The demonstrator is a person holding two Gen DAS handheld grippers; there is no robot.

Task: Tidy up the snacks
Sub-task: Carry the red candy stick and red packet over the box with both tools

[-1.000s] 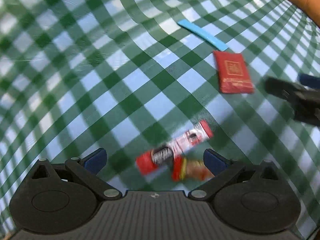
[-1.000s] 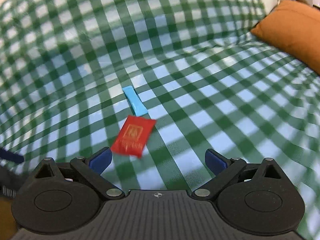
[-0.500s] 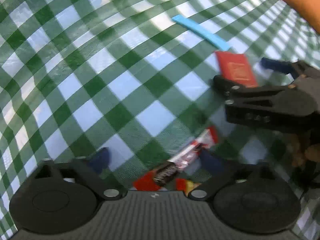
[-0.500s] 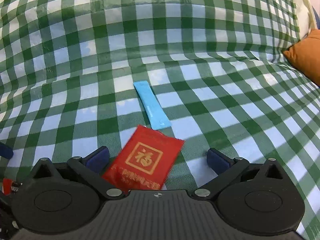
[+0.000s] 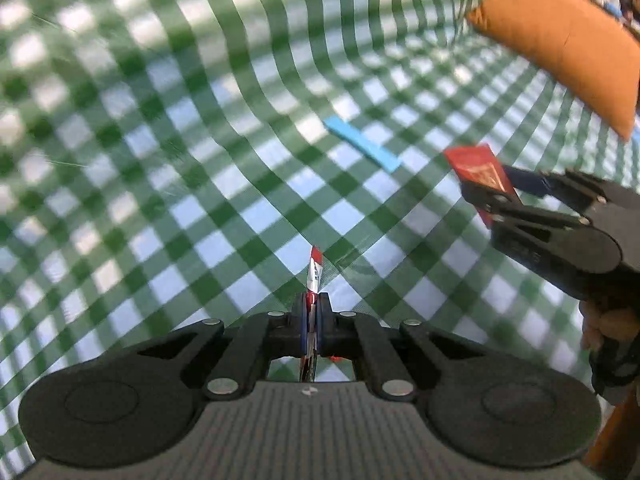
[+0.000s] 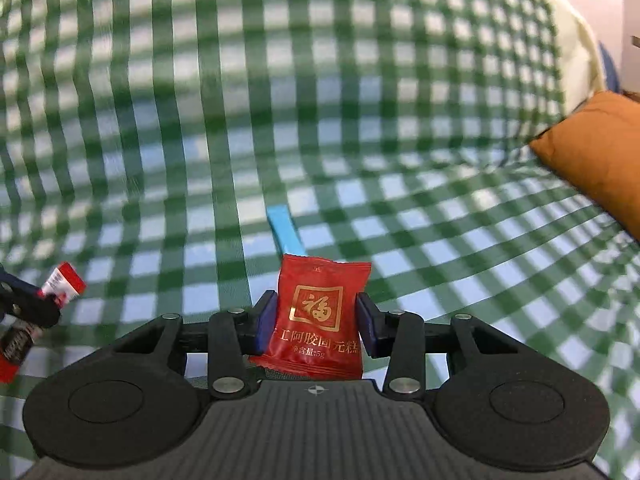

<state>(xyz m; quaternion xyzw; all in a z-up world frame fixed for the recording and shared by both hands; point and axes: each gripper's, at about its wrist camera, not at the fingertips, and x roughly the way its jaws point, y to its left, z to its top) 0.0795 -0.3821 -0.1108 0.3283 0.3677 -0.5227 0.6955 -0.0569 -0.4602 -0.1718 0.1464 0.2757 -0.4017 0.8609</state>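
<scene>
2 red wrappers, each pinched by a claw.

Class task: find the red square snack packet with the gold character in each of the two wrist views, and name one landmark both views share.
Left wrist view: red packet at right, clamped in the right gripper.
Right wrist view: red packet at bottom centre, between the right gripper's pads.
Shared landmark: the blue stick packet lying on the checked cloth just beyond it.

stick sachet on tablecloth | cushion far right
</scene>
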